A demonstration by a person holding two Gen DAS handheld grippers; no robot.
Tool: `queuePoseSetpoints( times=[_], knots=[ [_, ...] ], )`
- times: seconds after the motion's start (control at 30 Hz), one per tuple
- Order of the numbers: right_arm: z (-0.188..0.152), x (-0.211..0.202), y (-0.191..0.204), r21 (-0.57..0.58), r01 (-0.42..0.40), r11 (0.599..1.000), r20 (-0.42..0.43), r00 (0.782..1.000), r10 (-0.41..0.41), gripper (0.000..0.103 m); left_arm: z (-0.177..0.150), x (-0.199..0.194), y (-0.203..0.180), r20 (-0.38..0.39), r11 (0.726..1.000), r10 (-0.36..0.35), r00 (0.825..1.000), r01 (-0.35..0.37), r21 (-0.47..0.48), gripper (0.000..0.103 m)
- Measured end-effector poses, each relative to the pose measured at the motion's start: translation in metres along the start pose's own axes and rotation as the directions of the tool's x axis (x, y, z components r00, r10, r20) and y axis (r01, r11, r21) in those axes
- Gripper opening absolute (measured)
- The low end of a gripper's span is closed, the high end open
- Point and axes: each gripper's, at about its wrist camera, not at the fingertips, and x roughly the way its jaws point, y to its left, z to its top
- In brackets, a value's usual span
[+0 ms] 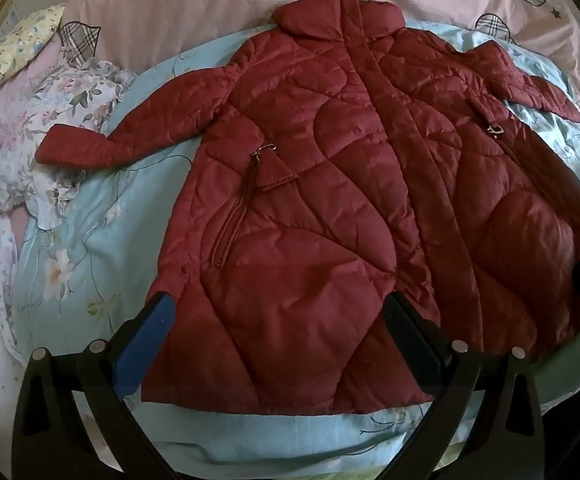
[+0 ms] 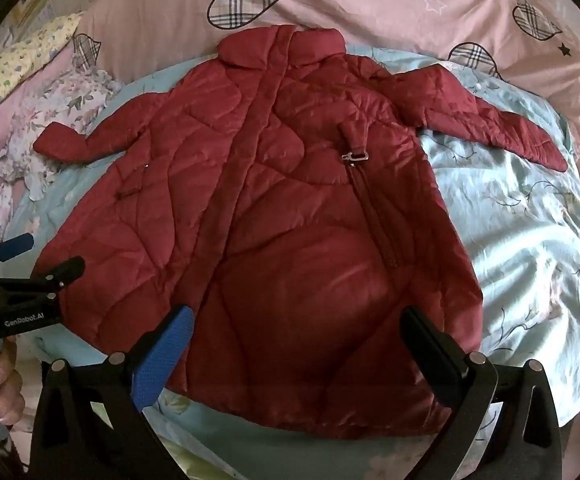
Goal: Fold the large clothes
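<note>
A dark red quilted coat (image 1: pixel 322 184) lies flat and face up on the bed, collar at the far end, hem toward me, both sleeves spread out to the sides. It also shows in the right wrist view (image 2: pixel 274 208). My left gripper (image 1: pixel 278 308) is open and empty, hovering over the coat's lower left hem. My right gripper (image 2: pixel 296 320) is open and empty over the lower right hem. The left gripper also shows at the left edge of the right wrist view (image 2: pixel 46 256), held in a hand.
The coat rests on a light blue floral sheet (image 2: pixel 530 232). A pink quilt with plaid hearts (image 1: pixel 170 4) lies behind the collar. A crumpled floral cloth (image 1: pixel 62 120) and a yellow patterned pillow (image 1: pixel 6 52) sit at the left, by the left sleeve.
</note>
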Motion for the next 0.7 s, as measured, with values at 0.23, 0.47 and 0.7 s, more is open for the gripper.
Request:
queuePoseSetpoints(
  times=[0.23, 0.47, 0.7],
  knots=[
    [0.0009, -0.0023, 0.0006, -0.001, -0.005, 1.000, 0.007, 1.000, 0.005, 0.103, 0.0022, 0.0014, -0.0008, -0.002, 1.000, -0.012, 1.000, 0.012, -0.002, 0.103],
    [0.0037, -0.0011, 0.0008, -0.001, -0.006, 1.000, 0.004, 1.000, 0.006, 0.103, 0.0000, -0.0023, 0.0019, 0.000, 1.000, -0.009, 1.000, 0.009, -0.005, 0.103],
    [0.0037, -0.0039, 0.0020, 0.002, -0.009, 1.000, 0.009, 1.000, 0.009, 0.103, 0.0003, -0.0022, 0.0018, 0.013, 1.000, -0.014, 1.000, 0.014, -0.014, 0.103]
  ],
)
